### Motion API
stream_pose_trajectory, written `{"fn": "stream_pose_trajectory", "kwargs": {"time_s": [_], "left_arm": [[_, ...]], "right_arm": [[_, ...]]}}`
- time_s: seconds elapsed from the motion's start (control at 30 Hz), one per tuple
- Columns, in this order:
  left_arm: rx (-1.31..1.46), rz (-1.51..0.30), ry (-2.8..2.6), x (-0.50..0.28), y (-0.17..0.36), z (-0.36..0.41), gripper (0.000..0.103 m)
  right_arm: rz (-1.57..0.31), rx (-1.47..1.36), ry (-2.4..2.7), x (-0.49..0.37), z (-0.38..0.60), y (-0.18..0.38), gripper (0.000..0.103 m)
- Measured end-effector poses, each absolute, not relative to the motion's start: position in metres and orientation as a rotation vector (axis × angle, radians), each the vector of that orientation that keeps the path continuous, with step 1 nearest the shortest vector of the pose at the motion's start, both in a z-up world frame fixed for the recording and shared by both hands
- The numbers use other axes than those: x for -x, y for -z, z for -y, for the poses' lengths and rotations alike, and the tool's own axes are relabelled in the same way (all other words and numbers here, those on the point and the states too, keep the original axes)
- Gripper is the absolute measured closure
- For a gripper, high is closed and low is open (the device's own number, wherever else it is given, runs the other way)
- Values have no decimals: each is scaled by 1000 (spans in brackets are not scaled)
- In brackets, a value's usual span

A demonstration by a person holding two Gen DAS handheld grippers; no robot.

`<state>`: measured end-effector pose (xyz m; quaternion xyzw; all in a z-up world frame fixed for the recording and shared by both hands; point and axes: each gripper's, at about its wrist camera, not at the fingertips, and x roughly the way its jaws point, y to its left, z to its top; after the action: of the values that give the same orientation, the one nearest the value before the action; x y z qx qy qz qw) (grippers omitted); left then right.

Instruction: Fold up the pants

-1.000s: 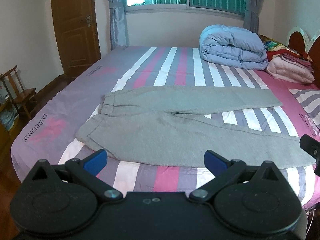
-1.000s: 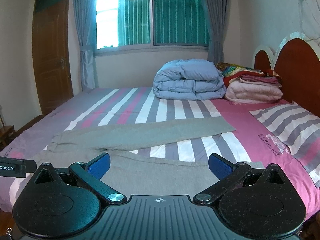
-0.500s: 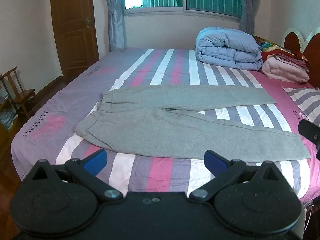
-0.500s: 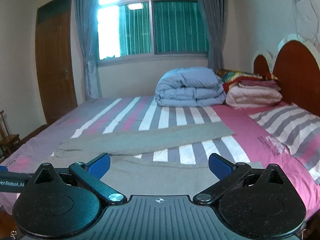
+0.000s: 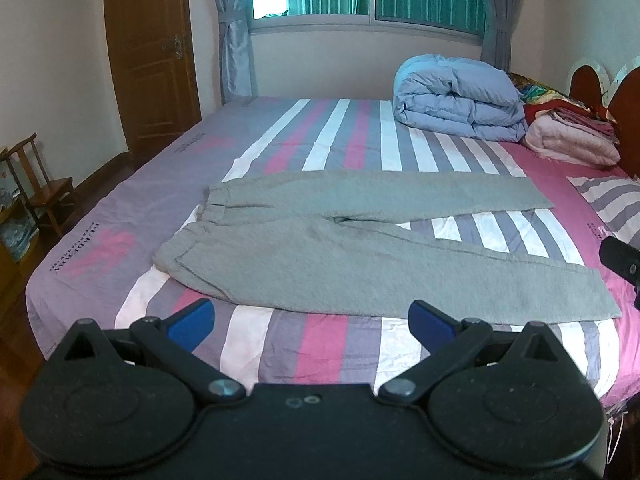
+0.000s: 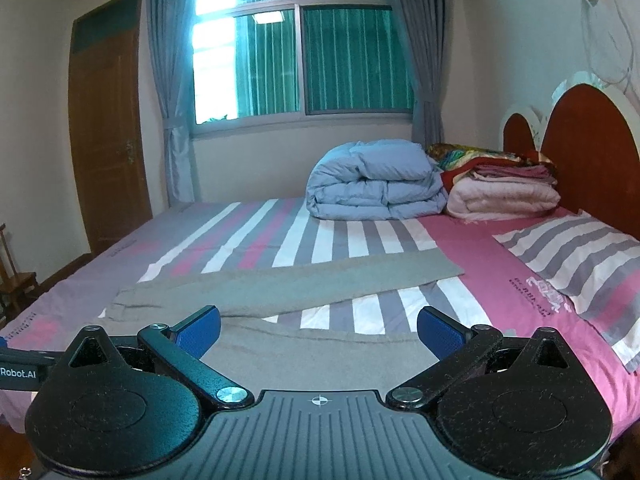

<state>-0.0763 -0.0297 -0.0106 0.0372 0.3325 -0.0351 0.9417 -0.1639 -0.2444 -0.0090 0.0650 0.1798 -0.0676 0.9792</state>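
In the left wrist view, the left gripper (image 5: 311, 318) fills the bottom of the frame, its blue-padded fingers (image 5: 190, 319) spread wide with nothing between them. Just above them, across the middle of the frame, the grey knit pants (image 5: 340, 256) lie flat and unfolded on the bed with the pink, grey and white striped sheet (image 5: 332, 132). The waistband sits at centre left and the two legs fan out toward the right, the upper leg ending at right of centre and the lower leg reaching the lower right. A black piece of the right gripper (image 5: 622, 258) shows at the right edge, beside the lower leg's hem. A rolled light-blue duvet (image 5: 456, 102) rests on the bed at upper right, touching a pile of folded pink blankets (image 5: 572, 142). A brown wooden door (image 5: 150, 52) stands at upper left, and a small wooden chair (image 5: 42, 186) at the left edge.

In the right wrist view, the right gripper (image 6: 318, 330) occupies the bottom of the frame, its blue pads likewise spread apart and holding nothing. The pants (image 6: 288, 286) stretch across the lower middle, one leg running toward right of centre. A striped pillow (image 6: 576, 264) lies at the right, below the red-brown wooden headboard (image 6: 588, 148).
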Motion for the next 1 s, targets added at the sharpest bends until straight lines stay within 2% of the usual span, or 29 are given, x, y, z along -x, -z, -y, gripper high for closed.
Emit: {"fn": "stream_pose_trajectory", "kwargs": {"time_s": [1.0], "left_arm": [[-82,-737,61,55,26,36,6]], "right_arm": [[-442,-163,153,145,260,31,0]]}}
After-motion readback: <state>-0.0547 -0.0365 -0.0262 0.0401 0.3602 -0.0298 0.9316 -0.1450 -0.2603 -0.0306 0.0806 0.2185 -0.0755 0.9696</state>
